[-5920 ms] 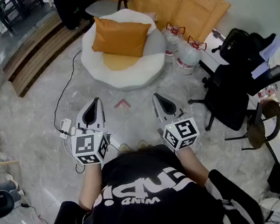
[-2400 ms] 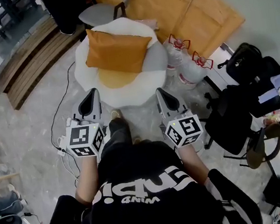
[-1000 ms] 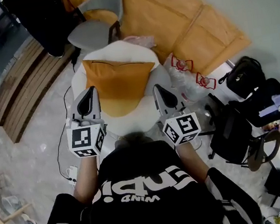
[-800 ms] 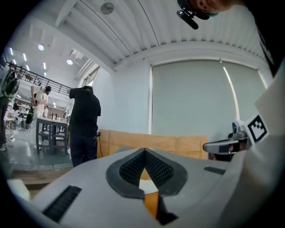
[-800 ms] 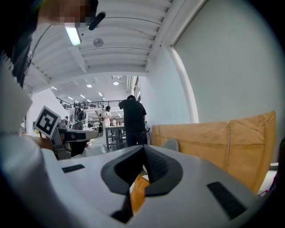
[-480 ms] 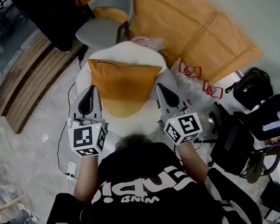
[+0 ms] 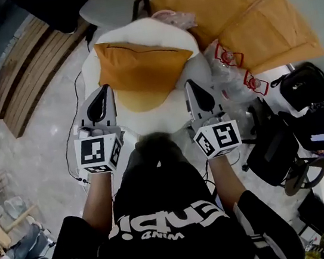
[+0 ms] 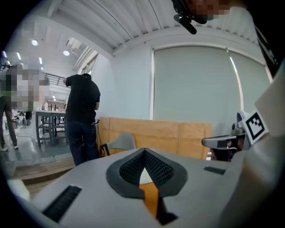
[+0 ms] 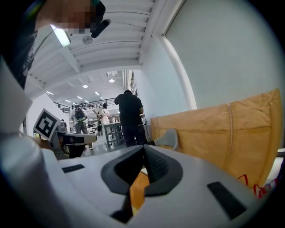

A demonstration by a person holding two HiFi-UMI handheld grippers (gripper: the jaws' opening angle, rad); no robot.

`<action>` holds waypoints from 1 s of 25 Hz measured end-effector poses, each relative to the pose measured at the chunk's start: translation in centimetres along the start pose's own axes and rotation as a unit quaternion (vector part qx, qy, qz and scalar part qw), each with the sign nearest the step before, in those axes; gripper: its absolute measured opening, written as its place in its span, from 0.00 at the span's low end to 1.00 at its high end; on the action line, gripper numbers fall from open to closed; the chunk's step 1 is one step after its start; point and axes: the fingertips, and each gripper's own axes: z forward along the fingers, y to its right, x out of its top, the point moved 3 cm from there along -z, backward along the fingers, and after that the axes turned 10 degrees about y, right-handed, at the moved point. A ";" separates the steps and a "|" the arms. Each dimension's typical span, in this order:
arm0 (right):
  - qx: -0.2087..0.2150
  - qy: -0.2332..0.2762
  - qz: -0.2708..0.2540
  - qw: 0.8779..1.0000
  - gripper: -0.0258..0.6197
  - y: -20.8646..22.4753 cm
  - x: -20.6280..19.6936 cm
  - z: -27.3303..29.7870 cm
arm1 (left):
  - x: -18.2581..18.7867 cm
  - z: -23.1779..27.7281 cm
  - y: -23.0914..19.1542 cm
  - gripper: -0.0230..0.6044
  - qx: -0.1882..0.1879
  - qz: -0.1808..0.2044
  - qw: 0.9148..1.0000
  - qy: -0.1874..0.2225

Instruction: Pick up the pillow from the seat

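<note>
An orange pillow (image 7: 141, 68) lies on a round white seat (image 7: 163, 116) with a grey patch on its right side. Both grippers hover over the seat's near half, short of the pillow. My left gripper (image 7: 105, 91) points at the pillow's near left corner, jaws shut and empty. My right gripper (image 7: 191, 85) sits near the pillow's right edge, also shut and empty. In the left gripper view the closed tips (image 8: 144, 152) show a strip of the orange pillow (image 8: 149, 196) below them. The right gripper view shows its closed tips (image 9: 143, 148) over the pillow (image 9: 137, 190).
A grey chair (image 7: 110, 7) stands behind the seat, with brown boards (image 7: 235, 12) leaning beyond. Large water bottles (image 7: 231, 64) lie to the right, and a black office chair (image 7: 276, 148) further right. Wooden slats (image 7: 26, 68) and a cable (image 7: 74, 130) are at the left. A person in black (image 8: 82, 120) stands far off.
I have stepped closer to the seat. Both grippers have come forward over its near edge toward the pillow. Their jaws stay shut.
</note>
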 end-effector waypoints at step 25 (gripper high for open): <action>-0.029 -0.108 0.040 0.993 0.07 7.1 -18.1 6.3 | -17.7 8.9 -3.5 0.05 -0.008 0.001 0.995 -0.098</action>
